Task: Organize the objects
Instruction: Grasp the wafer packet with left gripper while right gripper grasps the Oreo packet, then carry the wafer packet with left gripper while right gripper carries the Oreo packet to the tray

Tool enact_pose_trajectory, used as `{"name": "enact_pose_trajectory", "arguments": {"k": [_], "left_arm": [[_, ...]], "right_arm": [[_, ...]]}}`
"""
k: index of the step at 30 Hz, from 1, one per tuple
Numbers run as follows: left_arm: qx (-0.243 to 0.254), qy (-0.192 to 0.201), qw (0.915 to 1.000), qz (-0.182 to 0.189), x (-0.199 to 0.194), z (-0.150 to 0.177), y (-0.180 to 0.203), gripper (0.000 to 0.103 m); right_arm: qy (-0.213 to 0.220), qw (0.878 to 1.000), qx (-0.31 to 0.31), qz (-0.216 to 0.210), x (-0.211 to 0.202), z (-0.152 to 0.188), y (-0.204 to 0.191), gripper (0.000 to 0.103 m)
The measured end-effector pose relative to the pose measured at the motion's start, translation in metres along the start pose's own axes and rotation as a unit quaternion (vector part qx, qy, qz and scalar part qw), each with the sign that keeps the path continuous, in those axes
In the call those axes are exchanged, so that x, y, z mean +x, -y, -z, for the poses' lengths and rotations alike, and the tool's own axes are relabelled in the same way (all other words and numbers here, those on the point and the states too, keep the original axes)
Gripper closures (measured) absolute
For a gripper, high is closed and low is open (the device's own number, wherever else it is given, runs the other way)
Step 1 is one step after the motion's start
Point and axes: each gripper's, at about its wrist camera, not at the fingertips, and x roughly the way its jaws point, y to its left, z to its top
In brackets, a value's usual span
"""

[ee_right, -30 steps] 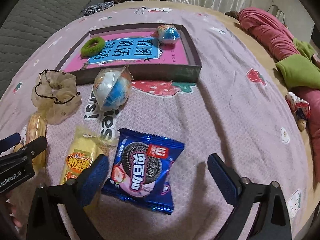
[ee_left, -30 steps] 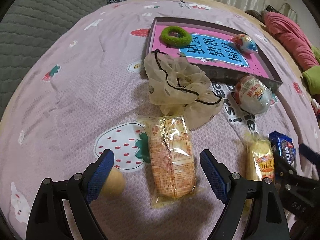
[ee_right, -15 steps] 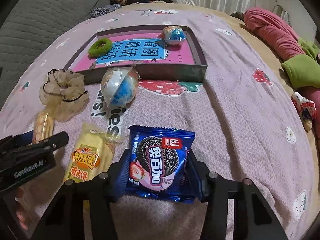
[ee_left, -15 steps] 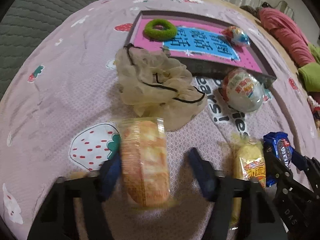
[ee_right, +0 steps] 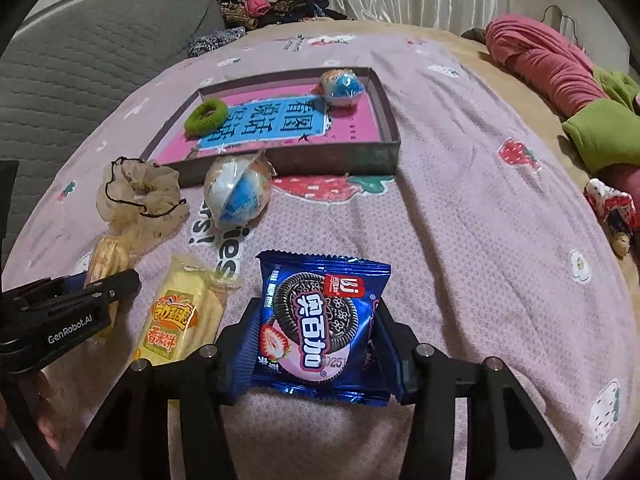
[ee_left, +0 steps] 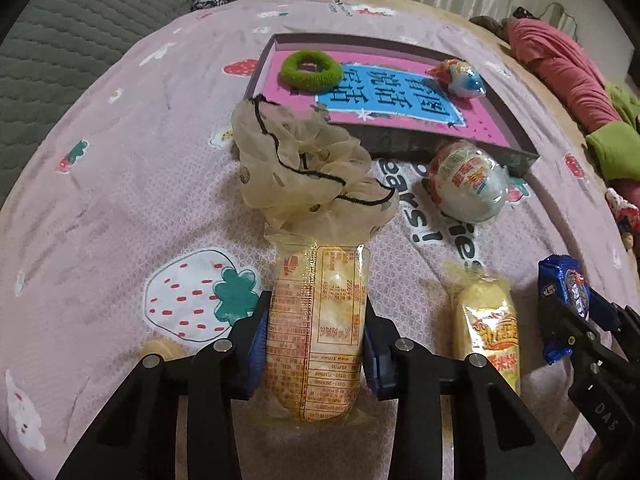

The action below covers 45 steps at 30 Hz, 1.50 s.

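Observation:
My left gripper is shut on a clear cracker packet and holds it upright over the pink bedspread. My right gripper is shut on a blue cookie packet, which also shows in the left wrist view. A yellow snack packet lies between them, also seen in the right wrist view. A shallow box with a pink and blue floor lies further back, holding a green hair tie and a small wrapped egg.
A beige scrunchie and a large wrapped egg toy lie just in front of the box. A grey quilted cushion is at the left. Red and green clothes lie at the bed's right edge.
Both grippers were open around their packets a second ago. Both have closed on them and lifted them slightly; the cracker packet has turned upright.

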Motion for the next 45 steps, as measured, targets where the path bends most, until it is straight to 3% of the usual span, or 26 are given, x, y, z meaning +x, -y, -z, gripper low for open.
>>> {"name": "enact_pose_trajectory", "arguments": {"k": [25, 45], "left_arm": [[0.007, 0.067, 0.9976, 0.012, -0.09, 0.001, 0.0, 0.063], [0.012, 0.112, 0.9936, 0.009, -0.142, -0.007, 0.005, 0.063]], "right_arm": [[0.054, 0.998, -0.029, 0.0, -0.075, -0.005, -0.027, 0.051], [0.114, 0.993, -0.041, 0.003, -0.133, -0.033, -0.032, 0.051]]}}
